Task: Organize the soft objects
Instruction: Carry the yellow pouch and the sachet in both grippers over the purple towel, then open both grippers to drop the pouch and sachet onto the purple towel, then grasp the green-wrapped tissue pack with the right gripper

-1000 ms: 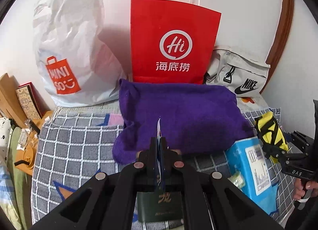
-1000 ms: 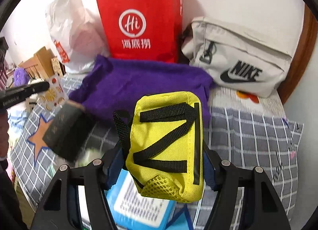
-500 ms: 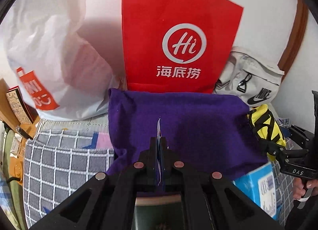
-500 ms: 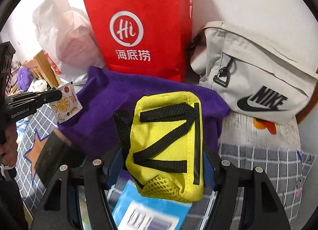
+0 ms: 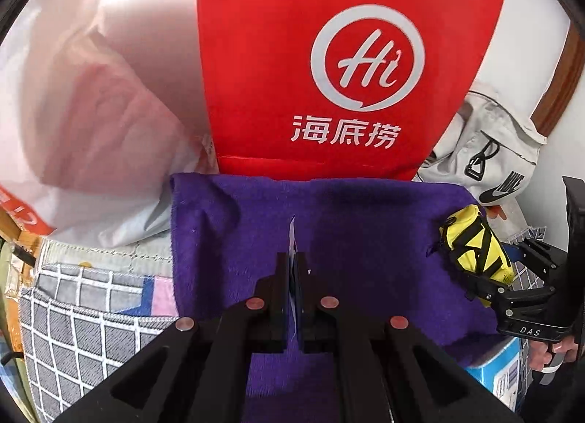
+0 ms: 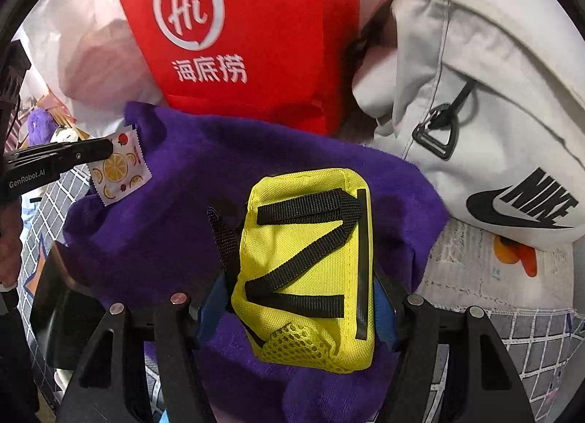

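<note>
The left gripper [image 5: 291,269] has its jaws pressed almost together on a thin fruit-print sachet [image 6: 120,169]. In the left wrist view only its white edge shows, at frame centre; in the right wrist view it hangs flat at the left of the frame, over the purple towel [image 5: 358,240].

The right gripper [image 6: 303,298] has its jaws standing wide and clamped on the sides of a yellow pouch [image 6: 307,258] with black straps. The pouch fills the lower centre of the right wrist view and sits at the right edge of the left one.

Both loads hang over the towel, which lies across the middle of each frame on a grey checked cover [image 5: 84,317]. Behind it stand a red paper bag [image 5: 329,57] at top centre, a white plastic bag [image 5: 84,123] at upper left, and a pale Nike bag [image 6: 475,112] at upper right.

The step looks like carrying both items toward these bags. To do it well:

- Keep the sachet pinched firmly, as it is thin and could slip.
- Hold the pouch level so its straps do not snag the towel.
- Clear the bag rim before opening either grip.

Which bag is meant cannot be told.
</note>
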Demonstrator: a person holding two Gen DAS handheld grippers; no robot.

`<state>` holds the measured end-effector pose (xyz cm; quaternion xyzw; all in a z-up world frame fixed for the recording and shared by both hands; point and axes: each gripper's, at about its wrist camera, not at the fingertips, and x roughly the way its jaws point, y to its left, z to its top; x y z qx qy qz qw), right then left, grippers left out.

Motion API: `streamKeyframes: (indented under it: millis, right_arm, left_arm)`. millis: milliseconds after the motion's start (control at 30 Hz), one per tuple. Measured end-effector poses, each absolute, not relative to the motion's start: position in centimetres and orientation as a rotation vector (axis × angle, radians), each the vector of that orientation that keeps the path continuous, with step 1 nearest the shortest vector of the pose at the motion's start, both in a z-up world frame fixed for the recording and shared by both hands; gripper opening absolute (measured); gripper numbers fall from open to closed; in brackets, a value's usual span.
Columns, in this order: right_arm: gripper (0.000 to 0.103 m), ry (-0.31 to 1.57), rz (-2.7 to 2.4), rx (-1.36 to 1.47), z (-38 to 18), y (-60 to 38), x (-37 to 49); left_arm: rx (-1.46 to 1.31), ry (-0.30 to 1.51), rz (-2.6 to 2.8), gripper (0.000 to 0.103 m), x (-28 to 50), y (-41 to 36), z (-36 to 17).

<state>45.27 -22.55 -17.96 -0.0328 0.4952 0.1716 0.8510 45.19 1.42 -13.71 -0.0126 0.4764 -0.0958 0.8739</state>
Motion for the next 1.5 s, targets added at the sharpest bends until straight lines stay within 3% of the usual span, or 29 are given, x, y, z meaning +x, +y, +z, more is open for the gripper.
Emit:
streamKeyframes:
  millis: [267,333,600,867,1200,1500]
  right_arm:
    - [0.068,1.099,0.385,-0.09,-19.4,-21.7,46.6]
    - [0.069,1.103,0.387,-0.093,-19.6,-21.5,46.7]
    - [0.082,1.085,0.347,-0.121,-19.1,-20.8,46.5]
    - [0.083,1.02,0.301,-0.079,-15.8,-21.7,44.0]
    - [0.083,0.901,0.386,-0.05,-10.5,-20.4,34.8]
    - [0.083,0.948,0.542,-0.213,-12.8,-15.0,28.1]
  left_arm:
    - [-0.036,1.046,-0.193,0.005,46.8,1.3,-15.7]
    - [-0.029,1.062,-0.178,0.009,47.1,1.3,-16.0]
    - [-0.023,1.065,-0.126,0.053,46.8,2.3,-15.7]
    - [0.032,1.025,-0.073,0.055,43.4,2.6,-13.1]
    - [0.021,0.948,-0.05,0.055,35.6,5.5,-8.6]
    - [0.022,0.942,-0.057,0.056,29.7,7.5,-8.5]
